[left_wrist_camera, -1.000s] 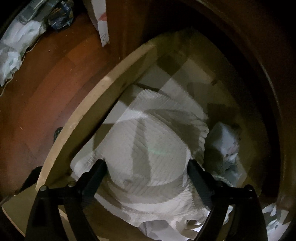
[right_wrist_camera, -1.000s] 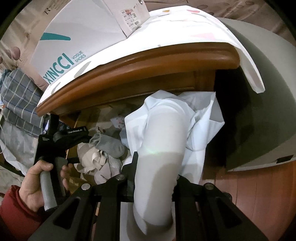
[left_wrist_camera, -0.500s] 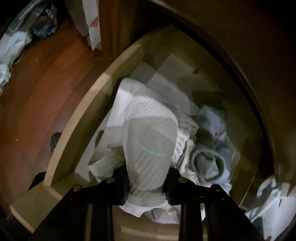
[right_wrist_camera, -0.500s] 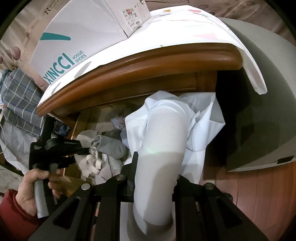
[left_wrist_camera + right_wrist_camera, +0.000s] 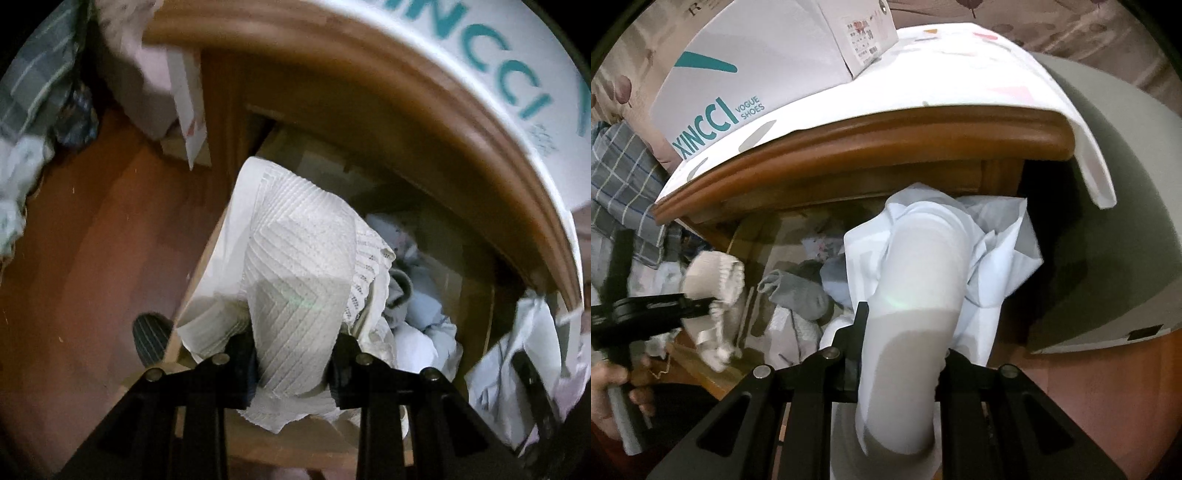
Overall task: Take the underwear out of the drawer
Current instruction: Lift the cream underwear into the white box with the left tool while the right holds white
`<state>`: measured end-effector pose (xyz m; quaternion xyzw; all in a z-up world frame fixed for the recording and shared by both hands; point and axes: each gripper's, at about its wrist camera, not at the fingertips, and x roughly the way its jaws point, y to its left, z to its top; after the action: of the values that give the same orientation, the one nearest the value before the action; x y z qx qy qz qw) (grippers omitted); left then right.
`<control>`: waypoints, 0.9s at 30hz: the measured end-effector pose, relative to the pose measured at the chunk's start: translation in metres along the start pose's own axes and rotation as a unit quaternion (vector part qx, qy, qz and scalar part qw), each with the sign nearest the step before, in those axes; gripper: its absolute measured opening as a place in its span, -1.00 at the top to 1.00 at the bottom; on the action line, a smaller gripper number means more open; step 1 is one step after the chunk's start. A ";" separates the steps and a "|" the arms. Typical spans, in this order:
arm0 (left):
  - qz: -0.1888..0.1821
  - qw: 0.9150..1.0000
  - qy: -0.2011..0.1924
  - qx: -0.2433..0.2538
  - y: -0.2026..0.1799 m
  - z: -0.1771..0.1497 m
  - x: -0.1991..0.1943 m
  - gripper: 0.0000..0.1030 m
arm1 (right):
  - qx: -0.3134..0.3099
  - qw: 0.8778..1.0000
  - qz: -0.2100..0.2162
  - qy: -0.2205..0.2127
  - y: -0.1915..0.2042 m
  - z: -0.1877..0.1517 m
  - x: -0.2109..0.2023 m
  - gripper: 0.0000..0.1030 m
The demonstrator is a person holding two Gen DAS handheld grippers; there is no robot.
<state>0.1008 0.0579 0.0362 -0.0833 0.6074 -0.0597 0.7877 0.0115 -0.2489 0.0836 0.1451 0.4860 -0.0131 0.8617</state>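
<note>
White ribbed underwear (image 5: 295, 280), lace-edged, bunched and hanging over the left rim of the open wooden drawer (image 5: 753, 236). Pinched between the narrowed jaws of the left gripper (image 5: 293, 363). Smooth pale garment (image 5: 916, 295) clamped tight in the right gripper (image 5: 901, 354), draped over the drawer's right end. Grey sock (image 5: 798, 291) and crumpled cloth inside. Shoe box (image 5: 746, 74) on the cabinet top.

Left gripper (image 5: 293, 363), right gripper (image 5: 899, 363): matte black, angular fingers (image 5: 240, 354), round silver screws, triangular frame cut-outs. Hand (image 5: 613, 384) on grey handle.
</note>
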 end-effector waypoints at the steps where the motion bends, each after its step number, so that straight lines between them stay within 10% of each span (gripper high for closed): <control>1: 0.002 1.000 -0.007 0.013 -0.002 -0.001 -0.006 0.43 | -0.003 1.000 -0.004 0.000 0.001 0.000 0.000 0.72; 19: 0.004 0.980 -0.101 0.173 -0.010 -0.004 -0.138 0.43 | 0.008 0.999 -0.028 0.013 0.001 -0.002 0.012 0.72; 27: -0.004 0.957 -0.184 0.223 -0.032 0.014 -0.227 0.43 | 0.007 0.999 -0.026 0.018 0.002 -0.001 0.013 0.72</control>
<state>0.0565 0.0714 0.2614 0.0826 0.4225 -0.1804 0.8844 0.0174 -0.2453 0.0729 0.1387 0.5048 -0.0365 0.8512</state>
